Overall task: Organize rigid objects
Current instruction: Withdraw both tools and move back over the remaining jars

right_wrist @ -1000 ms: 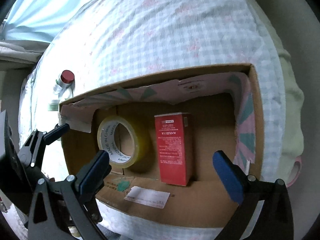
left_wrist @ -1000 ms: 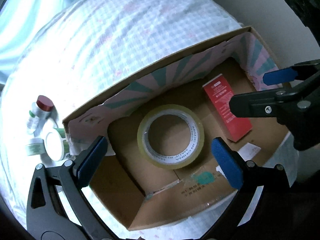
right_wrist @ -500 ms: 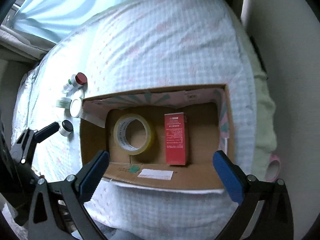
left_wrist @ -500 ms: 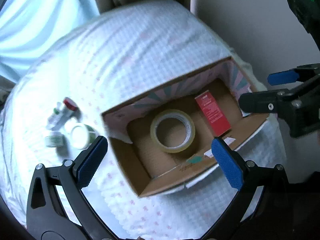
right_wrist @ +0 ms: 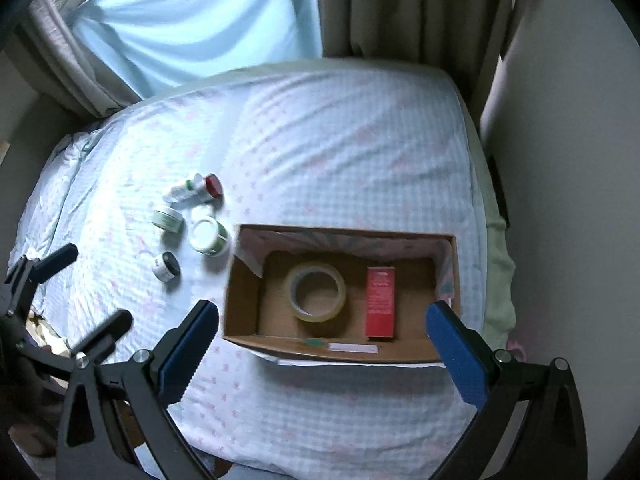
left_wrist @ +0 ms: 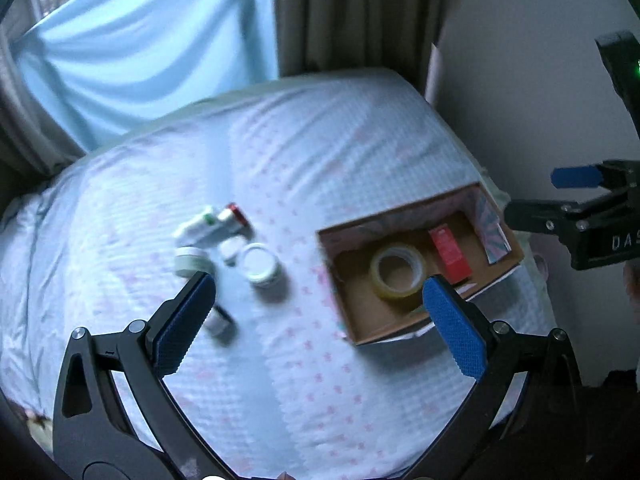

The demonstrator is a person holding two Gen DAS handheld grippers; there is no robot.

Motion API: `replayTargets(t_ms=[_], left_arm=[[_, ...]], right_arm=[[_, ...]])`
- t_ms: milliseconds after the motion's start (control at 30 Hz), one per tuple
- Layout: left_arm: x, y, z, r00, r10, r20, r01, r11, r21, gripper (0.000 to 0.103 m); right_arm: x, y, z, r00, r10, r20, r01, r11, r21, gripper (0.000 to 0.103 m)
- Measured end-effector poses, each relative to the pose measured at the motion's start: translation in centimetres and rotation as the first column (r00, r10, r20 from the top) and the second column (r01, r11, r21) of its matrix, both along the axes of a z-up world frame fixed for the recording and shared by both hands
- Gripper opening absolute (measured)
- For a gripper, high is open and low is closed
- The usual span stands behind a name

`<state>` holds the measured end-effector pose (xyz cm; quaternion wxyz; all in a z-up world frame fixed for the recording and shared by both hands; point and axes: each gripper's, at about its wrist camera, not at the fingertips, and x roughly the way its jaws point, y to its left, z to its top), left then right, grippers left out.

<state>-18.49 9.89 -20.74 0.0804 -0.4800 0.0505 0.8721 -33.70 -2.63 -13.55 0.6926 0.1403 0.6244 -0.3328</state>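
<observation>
Left wrist: left gripper (left_wrist: 316, 312) high over bed (left_wrist: 320, 380), jaws spread, empty. Box (left_wrist: 404, 338) holds tape (left_wrist: 397, 277), red carton (left_wrist: 450, 256). Jars (left_wrist: 262, 264) clustered left; soft bedding lets them roll, tip under off-centre pinch.

Right wrist: right gripper (right_wrist: 320, 338) jaws spread, empty, above box near rim. Black-lid jar (right_wrist: 165, 266) small; may slip. Descending jaws could clip box wall.

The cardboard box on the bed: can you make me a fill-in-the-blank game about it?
1. Inside the cardboard box lie a tape roll and a ____ carton.
2. The small jars sit ____ the box.
3. Both the left gripper and the right gripper are ____.

Missing words: red; outside; open
</observation>
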Motion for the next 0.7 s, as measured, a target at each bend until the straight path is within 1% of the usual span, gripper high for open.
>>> replayTargets(t_ms=[100, 267, 467, 567, 700], left_arm=[[1.2, -3.6, 1.4, 0.999, 0.028, -0.029, -0.027, 0.999, 0.024, 0.103], [2.6, -9.5, 2.3, 0.996, 0.053, -0.068, -0.049, 0.997, 0.059, 0.103], [3.1, -17.4, 2.9, 0.994, 0.07, -0.078, -0.063, 0.994, 0.092, 0.103], [2.7, -20.7, 2.6, 0.995, 0.061, -0.075, -0.054, 0.994, 0.092, 0.103], [1.5, -24.8, 1.9, 0.997, 0.041, -0.059, -0.035, 0.994, 0.099, 0.103]], right_arm=[[1.5, 2.9, 0.9, 1.0, 0.009, 0.021, -0.008, 0.999, -0.04, 0.103], [3.5, 7.5, 1.4, 0.998, -0.01, 0.058, 0.017, 0.993, -0.12, 0.103], [7.0, 12.4, -0.7, 0.995, -0.056, 0.086, 0.066, 0.99, -0.121, 0.103], [9.1, 14.6, -2.1, 0.993, -0.062, 0.097, 0.075, 0.987, -0.138, 0.103], [11.5, 17.2, -4.0, 0.986, -0.086, 0.145, 0.107, 0.984, -0.141, 0.103]])
